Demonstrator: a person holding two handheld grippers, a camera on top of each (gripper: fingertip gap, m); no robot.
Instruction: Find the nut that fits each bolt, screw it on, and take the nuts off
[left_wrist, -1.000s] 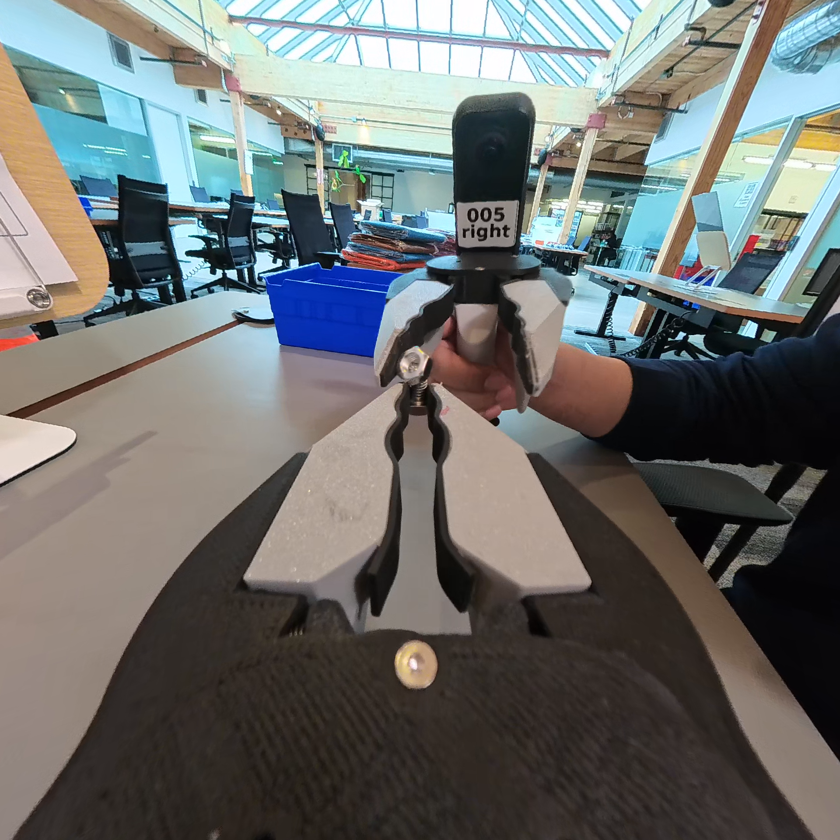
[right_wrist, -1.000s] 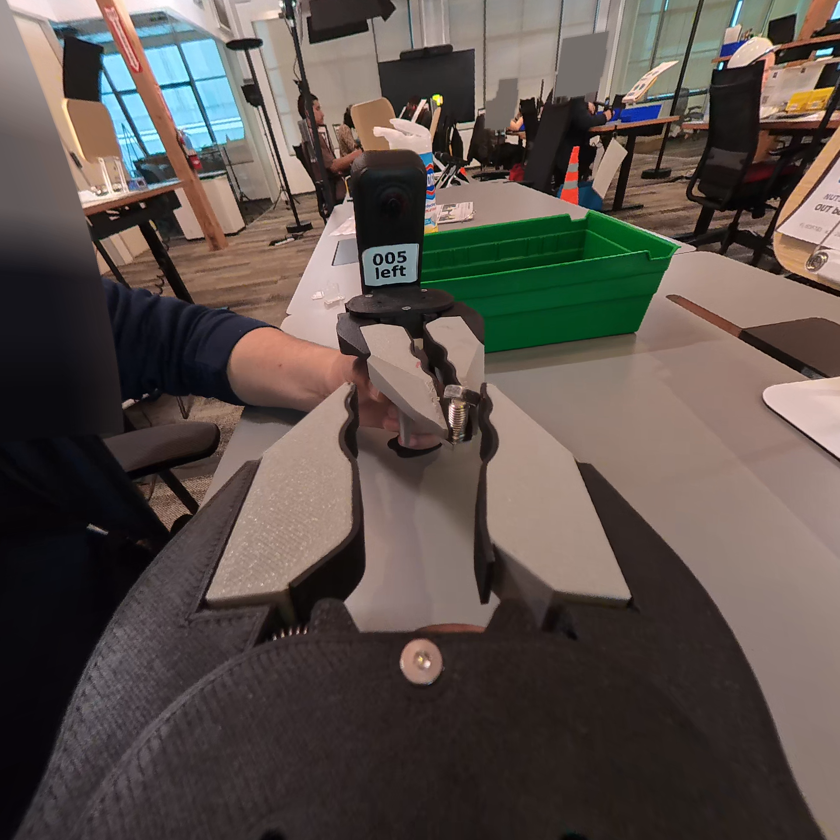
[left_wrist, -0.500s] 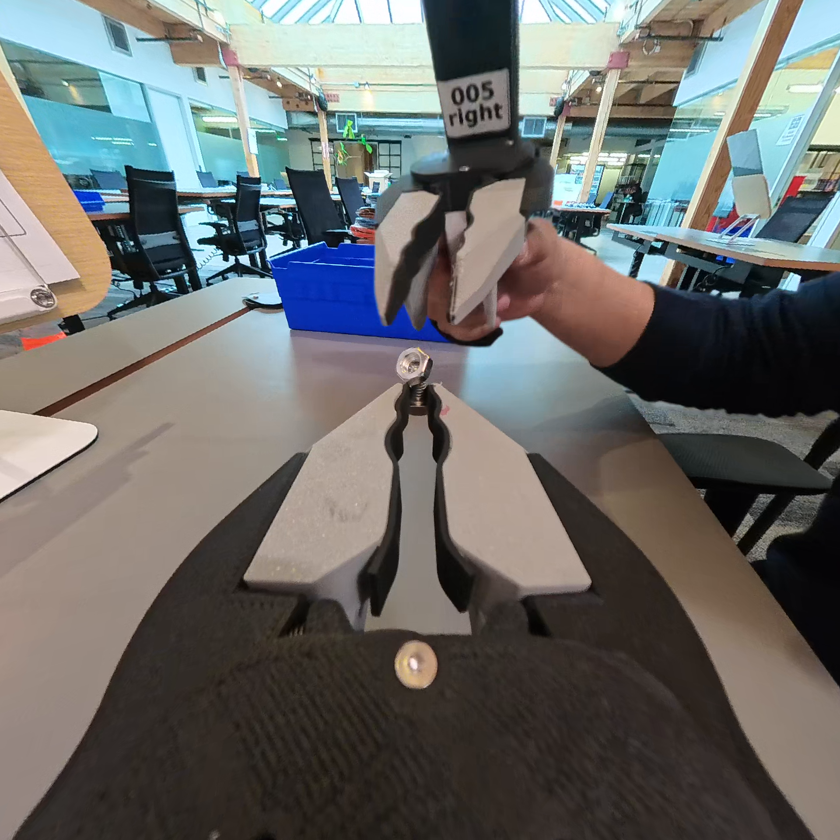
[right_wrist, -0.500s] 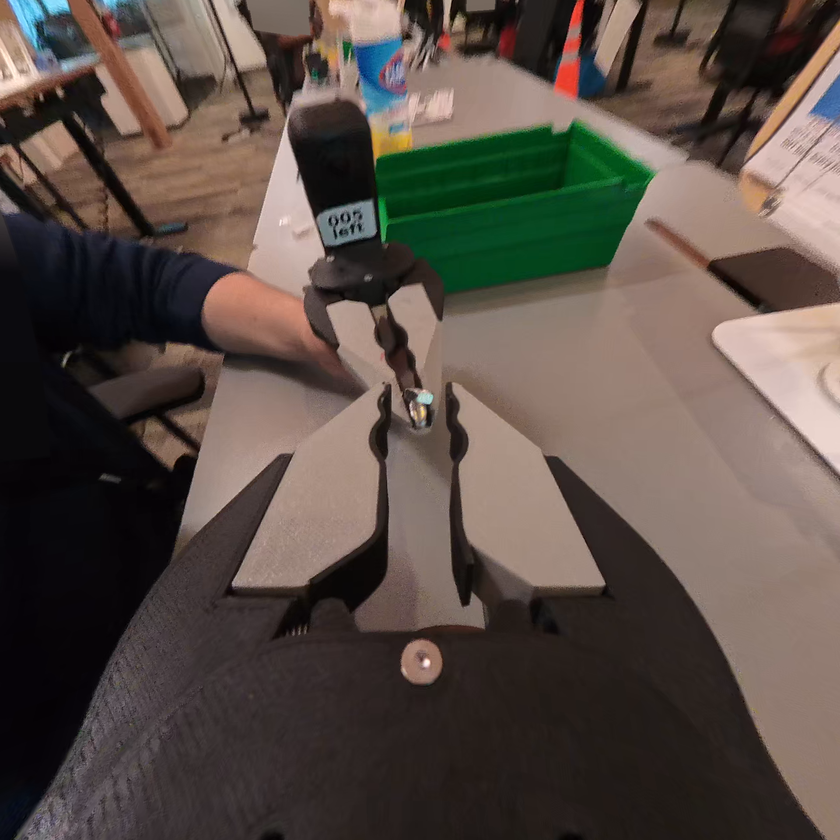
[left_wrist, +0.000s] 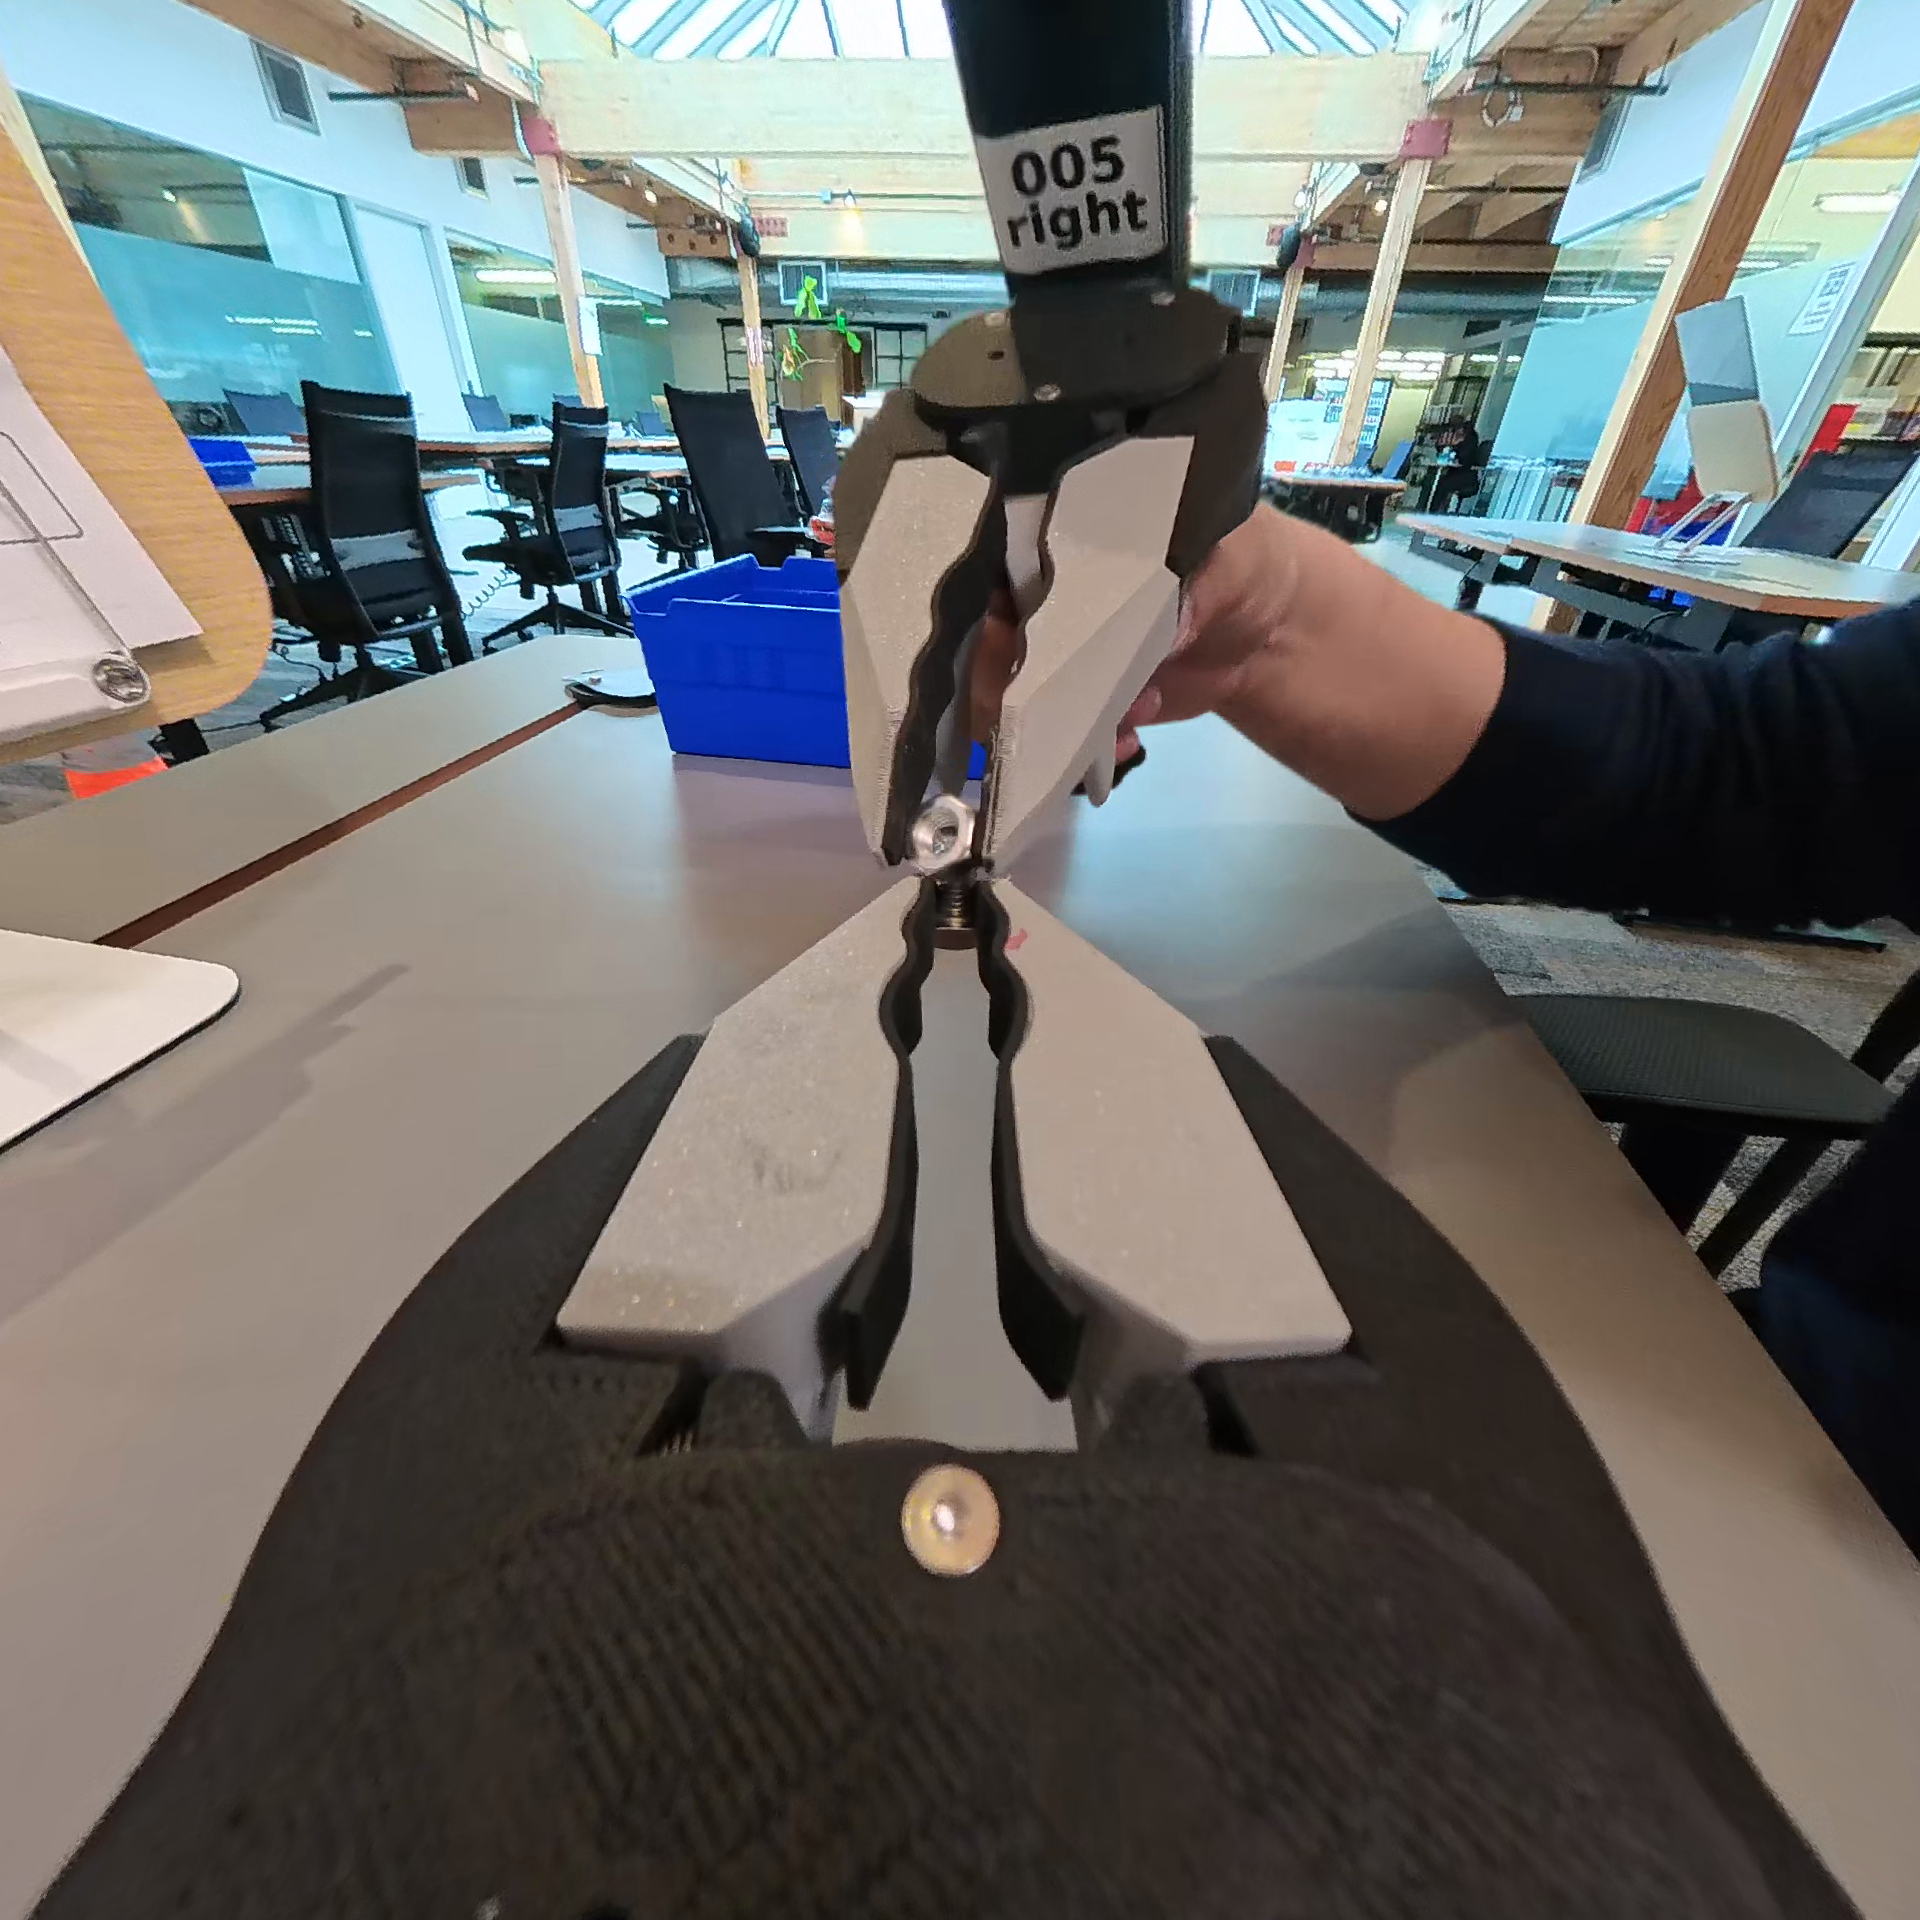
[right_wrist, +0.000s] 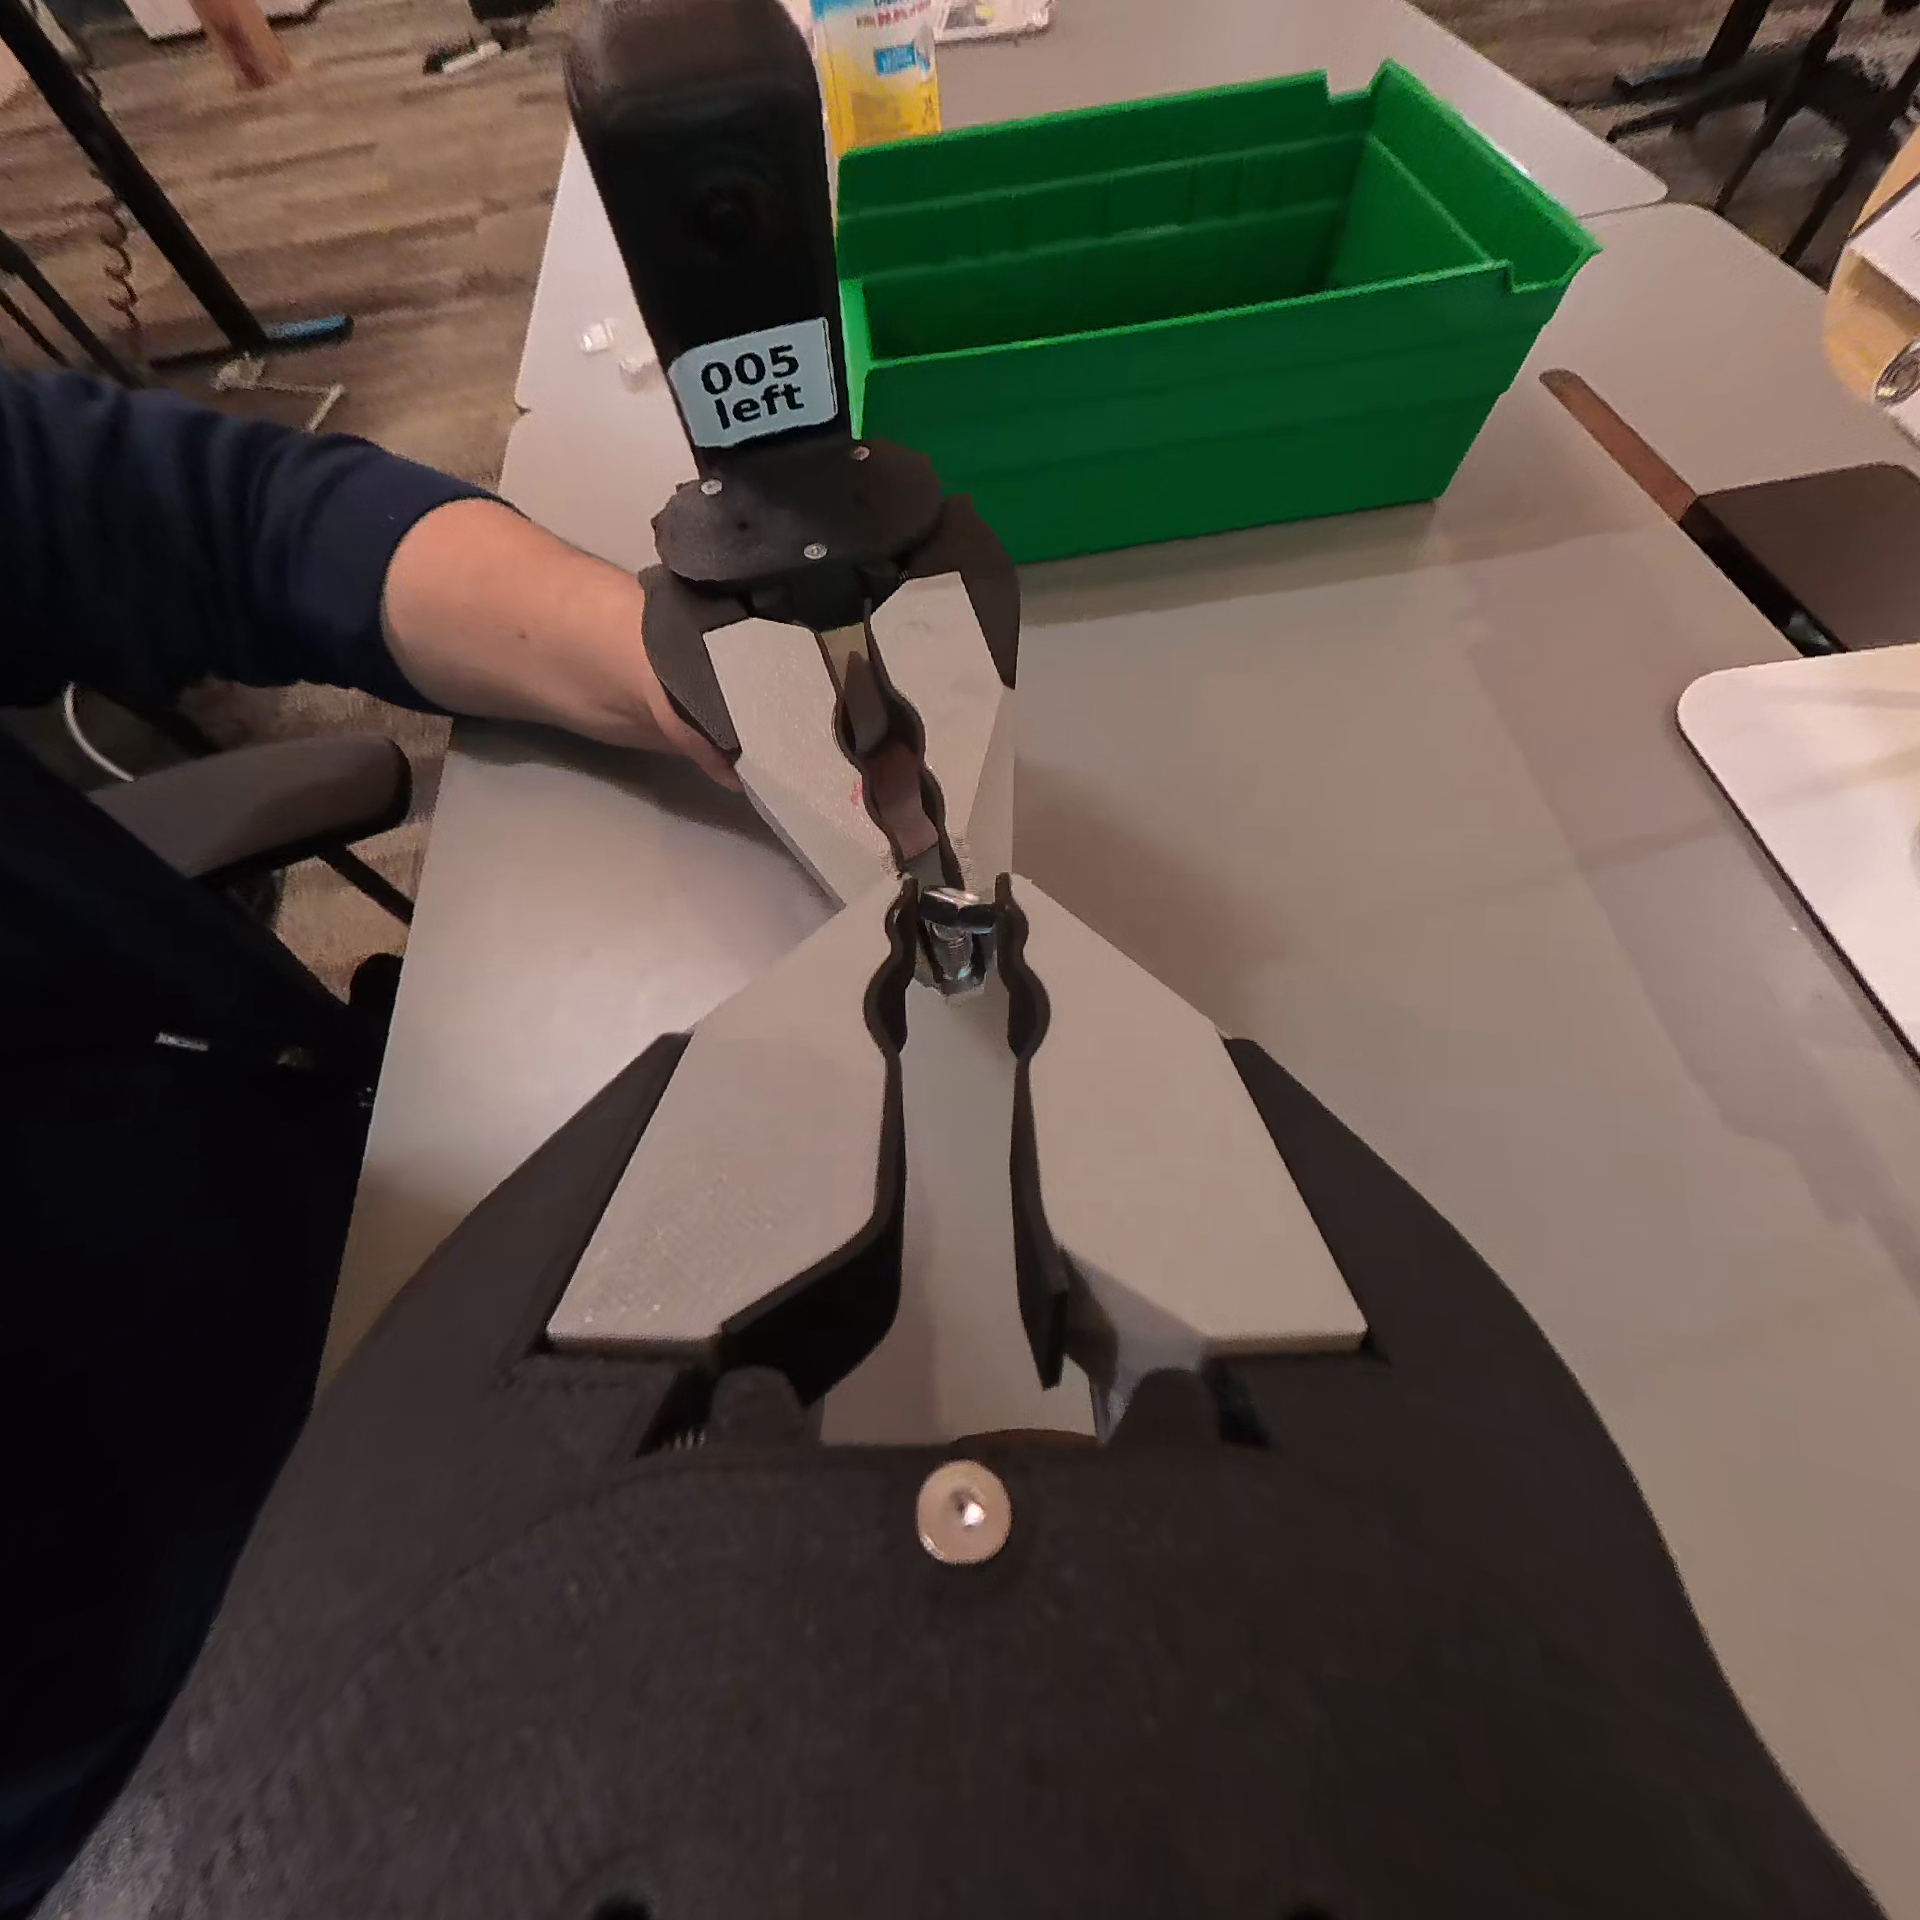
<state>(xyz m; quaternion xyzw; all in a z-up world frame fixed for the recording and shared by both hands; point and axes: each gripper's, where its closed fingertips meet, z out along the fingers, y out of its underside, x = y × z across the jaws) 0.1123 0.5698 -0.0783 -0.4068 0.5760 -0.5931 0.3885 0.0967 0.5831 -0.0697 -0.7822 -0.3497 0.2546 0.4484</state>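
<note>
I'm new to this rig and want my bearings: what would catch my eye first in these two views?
The two grippers meeting tip to tip over the grey table: the left gripper clamps a bolt upright, and the right gripper comes down with its fingers closed on the silver nut at its top. Next come two bright bins, blue behind the right gripper and green behind the left.

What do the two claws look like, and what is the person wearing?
Each claw has two pale grey pointed fingers lined with wavy black pads, on a black base with a silver screw. A black handle stands on top, bearing a small label. The sleeves are dark navy.
</note>
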